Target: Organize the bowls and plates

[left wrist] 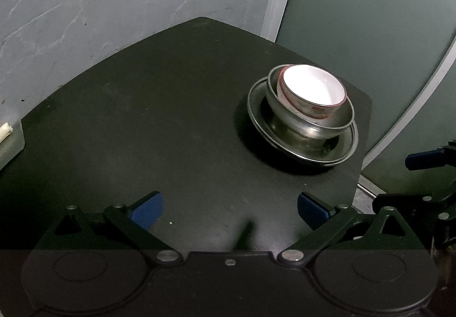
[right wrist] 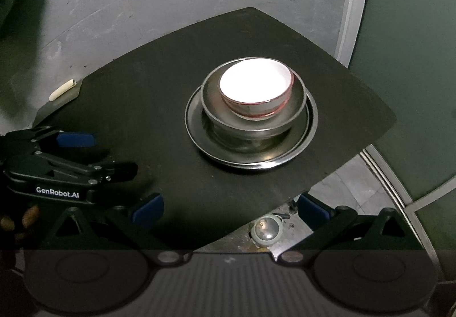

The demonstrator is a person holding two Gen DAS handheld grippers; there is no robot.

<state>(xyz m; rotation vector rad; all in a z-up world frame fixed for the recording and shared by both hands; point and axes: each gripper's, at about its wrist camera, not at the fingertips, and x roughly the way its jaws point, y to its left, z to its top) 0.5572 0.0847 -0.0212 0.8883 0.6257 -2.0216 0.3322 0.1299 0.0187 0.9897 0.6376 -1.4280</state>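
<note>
On the dark table stands one stack. A steel plate is at the bottom, a steel bowl sits in it, and a white bowl with a red rim sits in that. In the left wrist view the stack is at the right: plate, steel bowl, white bowl. My left gripper is open and empty, short of the stack and to its left. My right gripper is open and empty over the table's near edge. Each gripper shows in the other's view: left, right.
A small pale stick lies at the table's far left corner. A caster wheel shows on the floor below the near edge. A grey wall is behind the table and a green panel to the right.
</note>
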